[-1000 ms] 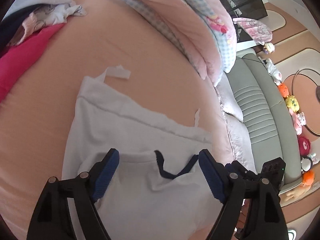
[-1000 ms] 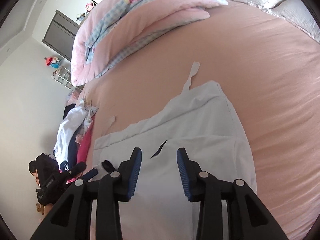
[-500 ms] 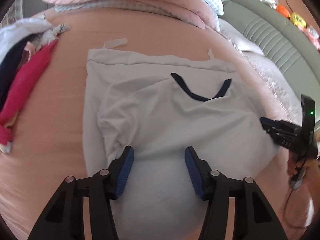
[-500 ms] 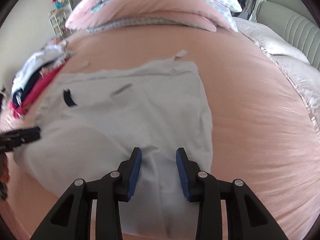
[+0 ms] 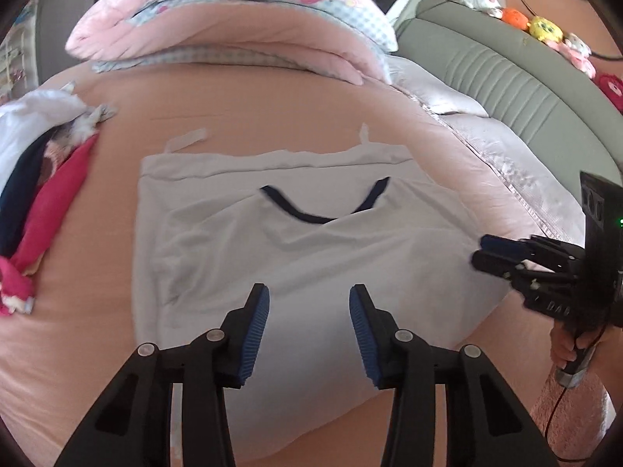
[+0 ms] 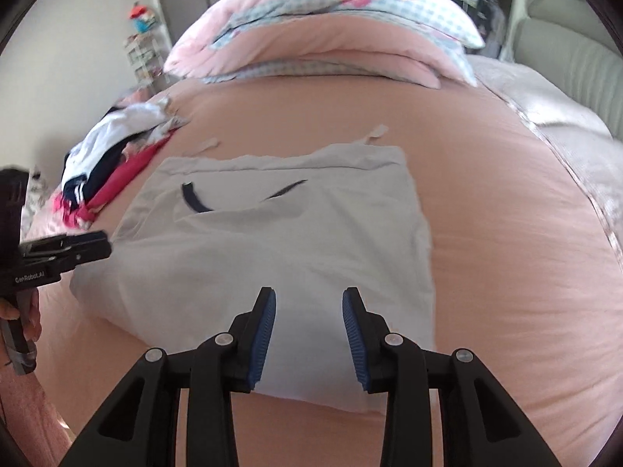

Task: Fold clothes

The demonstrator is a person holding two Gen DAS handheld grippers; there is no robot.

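Hovering nearest: left tool point(image 5: 307, 325), blue pads apart, nothing between them, above the near part of the white garment point(image 5: 311, 249). Right tool point(image 6: 308, 327), pads likewise apart and empty, above the same garment's near hem. Garment: white, dark navy neckline trim point(image 5: 319, 214), lying partly folded and rumpled on the peach-pink bed point(image 5: 97, 350). Left of it, apart: pile of clothes point(image 5: 39, 202), magenta, navy, white. Beyond, at the bed's far end: folded pink and blue-check quilt point(image 5: 233, 19). Right, farther off: grey-green sofa point(image 5: 506, 78) with a row of plush toys point(image 5: 545, 29).
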